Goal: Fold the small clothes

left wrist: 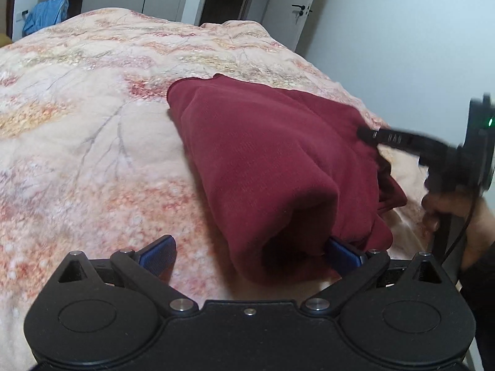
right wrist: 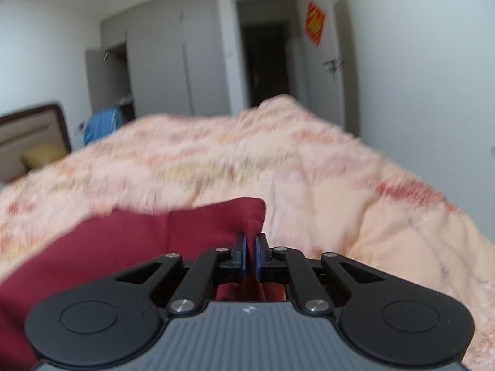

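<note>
Maroon garment (left wrist: 278, 167), bunched, corner pinched in closed right gripper (right wrist: 251, 258); left gripper (left wrist: 247, 252) spread wide, apparently gripping nothing.

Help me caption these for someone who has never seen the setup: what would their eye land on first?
The dark red garment stands out first, bunched on the pale floral quilt that covers the bed. Next comes the right hand-held gripper, shut on a corner of that cloth, while the left hand-held gripper sits wide open at the garment's near edge. Behind the bed, a red paper decoration hangs on the white door.
</note>
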A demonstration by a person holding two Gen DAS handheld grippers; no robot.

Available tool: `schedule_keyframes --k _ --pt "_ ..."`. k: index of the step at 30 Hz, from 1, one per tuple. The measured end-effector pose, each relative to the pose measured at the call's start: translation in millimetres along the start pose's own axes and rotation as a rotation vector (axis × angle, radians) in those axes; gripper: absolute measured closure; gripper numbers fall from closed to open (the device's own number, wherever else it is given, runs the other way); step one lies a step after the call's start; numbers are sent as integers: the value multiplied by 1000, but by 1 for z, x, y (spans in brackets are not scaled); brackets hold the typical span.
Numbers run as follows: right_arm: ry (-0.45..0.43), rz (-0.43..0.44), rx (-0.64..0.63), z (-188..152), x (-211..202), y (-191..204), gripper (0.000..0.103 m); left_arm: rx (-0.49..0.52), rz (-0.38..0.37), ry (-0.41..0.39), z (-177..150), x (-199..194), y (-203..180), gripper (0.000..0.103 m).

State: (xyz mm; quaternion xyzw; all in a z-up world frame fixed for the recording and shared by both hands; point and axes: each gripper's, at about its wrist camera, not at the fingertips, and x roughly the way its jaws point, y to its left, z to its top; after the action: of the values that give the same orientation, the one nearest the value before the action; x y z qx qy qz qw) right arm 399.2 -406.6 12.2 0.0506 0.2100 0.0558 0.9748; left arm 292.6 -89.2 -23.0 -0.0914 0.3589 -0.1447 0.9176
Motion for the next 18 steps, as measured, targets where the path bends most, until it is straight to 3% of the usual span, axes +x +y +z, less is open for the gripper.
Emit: schedule_keyframes --k 1,4,6,9,12,16,18 --pt "15 1 -16 -4 2 1 93 -9 -11 -6 0 -3 4 1" --pt "2 -6 21 -10 -5 -2 74 -45 -41 -28 3 -12 16 1" --pt "-25 -8 44 -14 -19 -5 50 -66 -51 -49 5 -20 22 1" --pt "-65 21 52 -22 -46 -5 26 -105 -52 -86 9 -31 30 1" --pt "-92 66 30 -39 -76 -1 17 -148 -39 -127 13 -35 33 1" --pt "-67 128 -28 -69 -108 17 17 -159 -49 -136 14 -38 29 1" --pt "-58 144 -80 -83 -118 30 23 -158 -49 -146 15 -40 26 1"
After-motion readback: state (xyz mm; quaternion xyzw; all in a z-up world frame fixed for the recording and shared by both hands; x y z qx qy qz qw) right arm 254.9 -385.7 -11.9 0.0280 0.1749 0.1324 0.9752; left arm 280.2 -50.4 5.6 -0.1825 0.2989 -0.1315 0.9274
